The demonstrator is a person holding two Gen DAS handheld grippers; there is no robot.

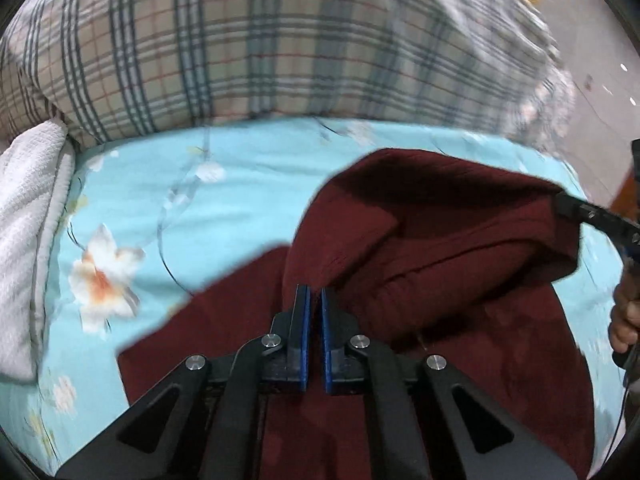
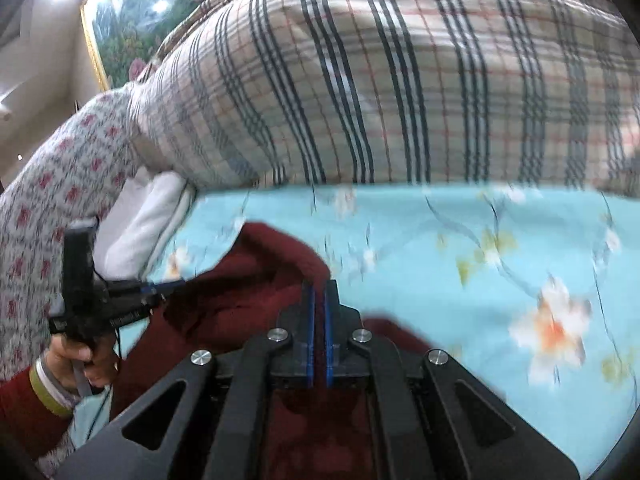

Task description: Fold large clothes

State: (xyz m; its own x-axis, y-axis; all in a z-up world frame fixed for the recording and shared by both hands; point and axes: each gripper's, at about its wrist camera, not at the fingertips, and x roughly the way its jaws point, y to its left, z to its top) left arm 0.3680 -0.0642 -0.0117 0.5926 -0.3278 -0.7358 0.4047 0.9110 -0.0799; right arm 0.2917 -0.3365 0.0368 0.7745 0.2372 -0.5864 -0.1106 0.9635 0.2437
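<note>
Left gripper (image 1: 315, 300) and right gripper (image 2: 320, 292) each pinch the maroon garment (image 1: 440, 232); carry both edges level toward twelve o'clock over the bed sheet (image 1: 240, 184), keeping the fold taut.

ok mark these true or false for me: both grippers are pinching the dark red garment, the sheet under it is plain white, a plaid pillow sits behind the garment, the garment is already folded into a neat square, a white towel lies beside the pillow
1. Both grippers pinch the dark red garment. True: the left gripper and the right gripper are each shut on its cloth.
2. The sheet is plain white. False: the bed sheet is light blue with flowers.
3. A plaid pillow sits behind the garment. True.
4. The garment is folded into a neat square. False: it hangs bunched between the two grippers.
5. A white towel lies beside the pillow. True.
</note>
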